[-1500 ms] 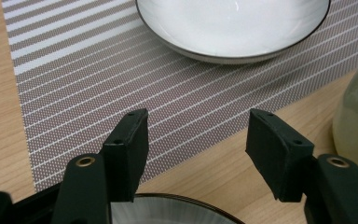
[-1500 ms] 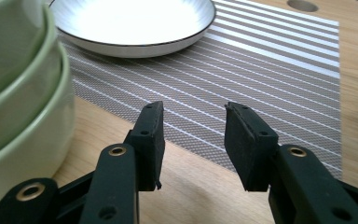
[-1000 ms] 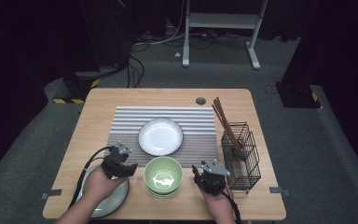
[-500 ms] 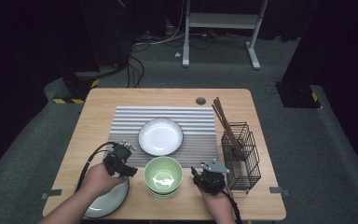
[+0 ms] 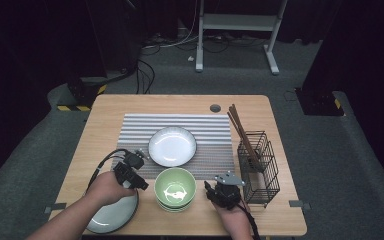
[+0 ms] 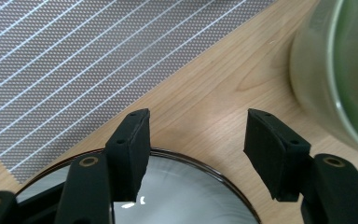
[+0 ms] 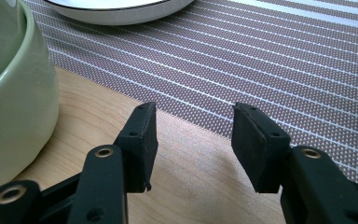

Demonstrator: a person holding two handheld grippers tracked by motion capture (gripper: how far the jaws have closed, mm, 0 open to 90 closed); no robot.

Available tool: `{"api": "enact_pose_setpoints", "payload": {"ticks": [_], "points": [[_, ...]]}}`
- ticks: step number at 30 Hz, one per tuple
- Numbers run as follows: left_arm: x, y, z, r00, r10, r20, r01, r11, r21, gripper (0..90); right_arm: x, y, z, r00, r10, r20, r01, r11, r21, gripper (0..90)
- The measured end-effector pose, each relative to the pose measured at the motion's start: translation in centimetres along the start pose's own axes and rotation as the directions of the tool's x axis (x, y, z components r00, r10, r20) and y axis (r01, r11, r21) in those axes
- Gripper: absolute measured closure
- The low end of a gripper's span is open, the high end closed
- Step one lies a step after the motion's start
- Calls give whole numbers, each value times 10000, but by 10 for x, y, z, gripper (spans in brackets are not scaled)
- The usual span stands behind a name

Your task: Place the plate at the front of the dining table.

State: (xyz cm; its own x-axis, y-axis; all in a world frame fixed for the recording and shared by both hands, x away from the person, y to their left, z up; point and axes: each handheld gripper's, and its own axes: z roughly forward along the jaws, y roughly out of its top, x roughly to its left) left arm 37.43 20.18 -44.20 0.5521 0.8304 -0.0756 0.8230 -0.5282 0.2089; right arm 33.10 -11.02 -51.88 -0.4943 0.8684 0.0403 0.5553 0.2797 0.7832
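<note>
On the wooden surface (image 5: pixel 105 120) a grey plate (image 5: pixel 111 218) is seen at the near left corner, partly covered by the person's left hand (image 5: pixel 105 189). The left gripper (image 5: pixel 131 170) is held over the far rim of that plate, its jaws spread wide with nothing between them; in the left gripper view the plate's dark rim (image 6: pixel 205 163) is seen passing under the gap between the jaws. Just beside it, a stack of green bowls (image 5: pixel 175 188) is set at the near edge of the striped mat (image 5: pixel 205 127), on which a white plate (image 5: pixel 172 146) is placed. The right gripper (image 5: pixel 215 192) is held low on the other side of the bowls, jaws likewise wide apart and empty. A wire basket (image 5: pixel 260 170) with chopsticks (image 5: pixel 241 131) is seen at the right.
</note>
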Motion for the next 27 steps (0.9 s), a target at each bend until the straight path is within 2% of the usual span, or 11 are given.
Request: {"api": "enact_pose_setpoints", "payload": {"ticks": [2,3,6,13,22,27], "points": [[1,1,-1,10000,49,0,-49,10000,40,426,0,0,0,10000,-22,7,22,10000,19,498],[2,2,-1,9998,-55,194,54,10000,59,428,0,0,1,10000,-22,13,22,10000,36,497],[3,5,-3,9990,-89,438,82,9998,165,428,0,-1,2,9999,-113,3,113,9999,125,491],[7,8,-10,9964,-237,814,229,9997,104,445,0,-1,7,9999,-103,43,101,9989,447,463],[8,10,-18,9890,-458,1407,456,9989,51,428,2,-1,8,9993,-245,295,228,9981,580,443],[8,8,-24,9851,-575,1623,580,9983,18,422,3,-1,8,9992,-325,228,308,9971,700,441]]}}
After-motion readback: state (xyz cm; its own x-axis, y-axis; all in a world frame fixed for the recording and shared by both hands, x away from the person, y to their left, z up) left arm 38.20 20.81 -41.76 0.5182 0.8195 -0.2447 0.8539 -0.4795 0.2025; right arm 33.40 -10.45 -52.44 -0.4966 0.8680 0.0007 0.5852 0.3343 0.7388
